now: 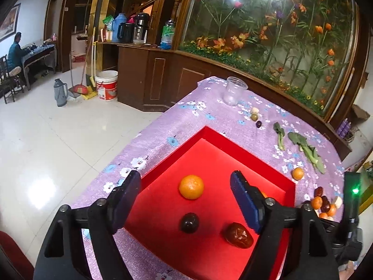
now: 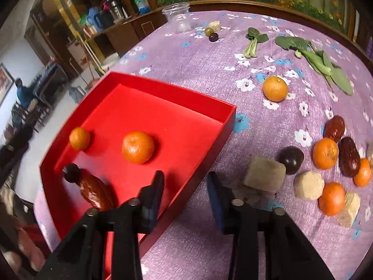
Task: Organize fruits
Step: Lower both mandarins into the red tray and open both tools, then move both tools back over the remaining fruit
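Beside my empty, narrowly parted right tongs (image 2: 184, 186), the firm, round plum (image 2: 291, 160) should roll; I'd pinch its middle. Left tongs (image 1: 186, 189) wide, empty.

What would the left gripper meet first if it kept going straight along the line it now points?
Probably the orange lying in the red box: it sits between the open fingers of the left gripper, ahead of them. Depth is unclear, so it might meet the box floor beside the orange instead.
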`<state>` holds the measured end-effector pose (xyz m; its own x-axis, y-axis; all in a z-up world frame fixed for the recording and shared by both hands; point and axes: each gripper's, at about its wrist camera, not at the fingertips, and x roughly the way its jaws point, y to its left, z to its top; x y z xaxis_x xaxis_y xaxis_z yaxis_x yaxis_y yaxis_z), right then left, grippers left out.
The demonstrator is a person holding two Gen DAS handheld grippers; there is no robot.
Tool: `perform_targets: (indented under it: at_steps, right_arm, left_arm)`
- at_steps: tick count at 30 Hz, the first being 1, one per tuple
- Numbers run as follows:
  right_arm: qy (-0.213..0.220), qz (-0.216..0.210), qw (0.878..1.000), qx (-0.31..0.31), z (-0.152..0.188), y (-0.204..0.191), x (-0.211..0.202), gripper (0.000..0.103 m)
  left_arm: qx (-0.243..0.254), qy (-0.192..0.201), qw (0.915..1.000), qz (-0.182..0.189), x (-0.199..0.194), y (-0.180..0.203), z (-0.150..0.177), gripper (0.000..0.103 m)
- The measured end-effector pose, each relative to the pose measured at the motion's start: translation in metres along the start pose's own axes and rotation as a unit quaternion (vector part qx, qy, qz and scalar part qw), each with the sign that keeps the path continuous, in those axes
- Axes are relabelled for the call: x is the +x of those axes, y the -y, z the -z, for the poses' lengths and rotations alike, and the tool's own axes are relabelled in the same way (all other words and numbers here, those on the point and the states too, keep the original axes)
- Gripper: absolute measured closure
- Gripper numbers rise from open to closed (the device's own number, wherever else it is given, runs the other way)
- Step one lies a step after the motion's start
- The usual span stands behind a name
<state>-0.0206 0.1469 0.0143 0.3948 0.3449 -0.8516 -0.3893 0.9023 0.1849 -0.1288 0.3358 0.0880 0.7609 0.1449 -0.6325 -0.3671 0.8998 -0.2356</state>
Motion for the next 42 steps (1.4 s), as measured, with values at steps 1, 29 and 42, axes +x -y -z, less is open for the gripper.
perform_targets:
  at_steps: [1, 29, 42]
  right_arm:
    - [-0.001, 0.005, 1.0, -0.007, -0.002, -0.001, 0.0, 0.067]
    - [0.171, 0.201, 0.963, 0.059, 0.059, 0.089, -0.212, 0.004]
    - [0.091, 0.102, 0.99, 0.033, 0.072, 0.135, -0.118, 0.054]
  left_arm:
    - [-0.003, 0.002, 1.0, 0.008, -0.001, -0.002, 0.0, 0.023]
    - [0.132, 0.033, 0.96, 0.245, -0.065, 0.101, -0.051, 0.014]
    - [0.186, -0.085, 0.9585, 0.199, 0.014, 0.163, 0.02, 0.026]
